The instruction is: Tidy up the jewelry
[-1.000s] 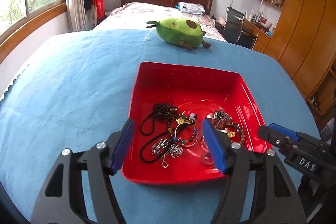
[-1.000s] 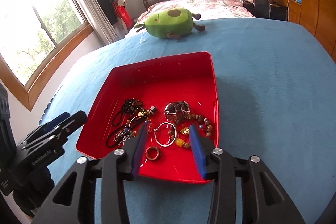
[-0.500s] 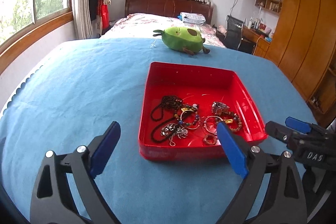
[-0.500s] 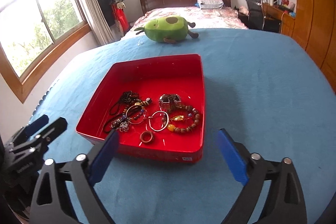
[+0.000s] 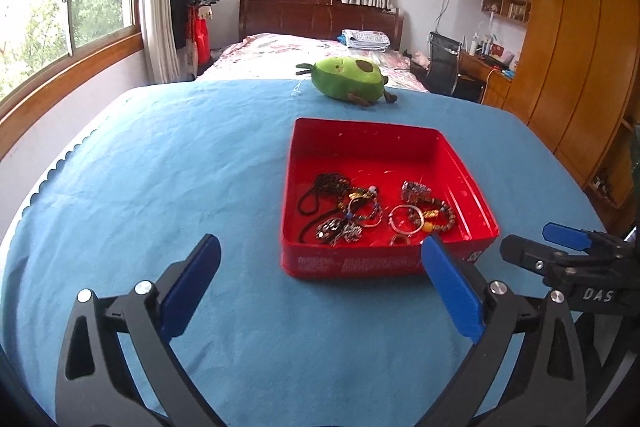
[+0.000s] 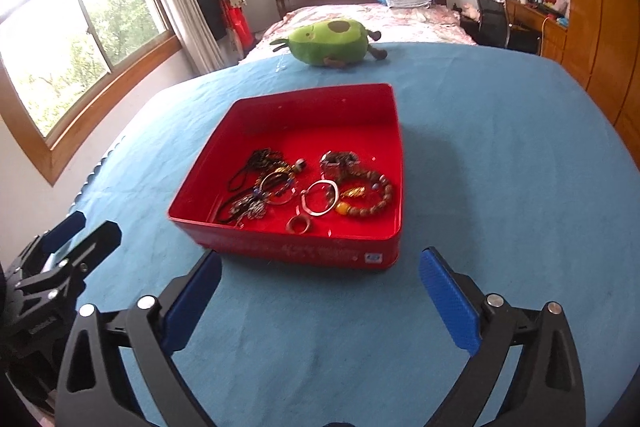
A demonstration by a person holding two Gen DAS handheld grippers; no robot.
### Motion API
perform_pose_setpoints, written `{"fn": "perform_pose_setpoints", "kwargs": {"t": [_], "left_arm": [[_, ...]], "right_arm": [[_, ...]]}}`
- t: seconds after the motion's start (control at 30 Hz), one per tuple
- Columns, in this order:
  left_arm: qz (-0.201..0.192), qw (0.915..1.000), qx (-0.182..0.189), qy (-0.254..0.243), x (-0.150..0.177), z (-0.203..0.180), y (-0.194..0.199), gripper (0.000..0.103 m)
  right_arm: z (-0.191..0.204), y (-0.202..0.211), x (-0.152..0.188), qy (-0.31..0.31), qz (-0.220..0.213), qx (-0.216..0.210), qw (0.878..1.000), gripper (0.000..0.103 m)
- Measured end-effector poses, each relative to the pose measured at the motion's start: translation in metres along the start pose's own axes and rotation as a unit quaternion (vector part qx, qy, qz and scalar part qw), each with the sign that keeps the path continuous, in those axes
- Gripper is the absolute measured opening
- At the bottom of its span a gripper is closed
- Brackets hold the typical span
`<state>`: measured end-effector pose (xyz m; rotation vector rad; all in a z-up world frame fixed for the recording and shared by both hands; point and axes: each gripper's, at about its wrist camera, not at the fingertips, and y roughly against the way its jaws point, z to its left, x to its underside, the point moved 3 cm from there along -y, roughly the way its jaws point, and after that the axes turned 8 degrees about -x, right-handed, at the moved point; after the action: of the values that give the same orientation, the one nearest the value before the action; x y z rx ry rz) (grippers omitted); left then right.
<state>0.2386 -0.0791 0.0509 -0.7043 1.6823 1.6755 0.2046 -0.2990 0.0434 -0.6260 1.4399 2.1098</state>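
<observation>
Red tray just beyond right tool

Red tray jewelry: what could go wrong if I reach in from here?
1. The black cord necklace lies tangled with the silver charms; lifting one may drag the other.
2. The small ring lies flat near the red tray front wall, so the right hand-held gripper may slip.

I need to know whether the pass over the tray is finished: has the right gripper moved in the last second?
Yes. The right gripper has backed away from the red tray: its fingertips, earlier over the jewelry, now stand short of the tray's near wall, open wide.
</observation>
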Motion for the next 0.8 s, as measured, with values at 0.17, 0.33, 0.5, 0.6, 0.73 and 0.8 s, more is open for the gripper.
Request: {"fn": "perform_pose_setpoints", "kwargs": {"t": [0.17, 0.33, 0.5, 0.6, 0.73, 0.8], "left_arm": [[0.005, 1.0000, -0.003, 0.002, 0.010, 0.004, 0.003, 0.100], [0.022, 0.9997, -0.006, -0.008, 0.015, 0.002, -0.006, 0.100], [0.041, 0.9991, -0.011, -0.009, 0.018, 0.001, -0.021, 0.100], [0.047, 0.9987, -0.016, -0.010, 0.018, 0.002, -0.028, 0.100], [0.051, 0.9982, -0.028, -0.012, 0.017, 0.003, -0.037, 0.100], [0.054, 0.9980, -0.030, -0.014, 0.016, 0.004, -0.040, 0.100]], "right_arm": [[0.001, 0.002, 0.010, 0.000, -0.002, 0.008, 1.000, 0.099], [0.001, -0.007, 0.016, 0.002, 0.011, 0.010, 1.000, 0.099], [-0.003, -0.012, 0.016, 0.001, 0.013, 0.020, 1.000, 0.099], [-0.008, -0.016, 0.016, -0.006, 0.017, 0.022, 1.000, 0.099], [-0.012, -0.018, 0.015, -0.009, 0.017, 0.021, 1.000, 0.099], [-0.013, -0.019, 0.015, -0.007, 0.015, 0.021, 1.000, 0.099]]}}
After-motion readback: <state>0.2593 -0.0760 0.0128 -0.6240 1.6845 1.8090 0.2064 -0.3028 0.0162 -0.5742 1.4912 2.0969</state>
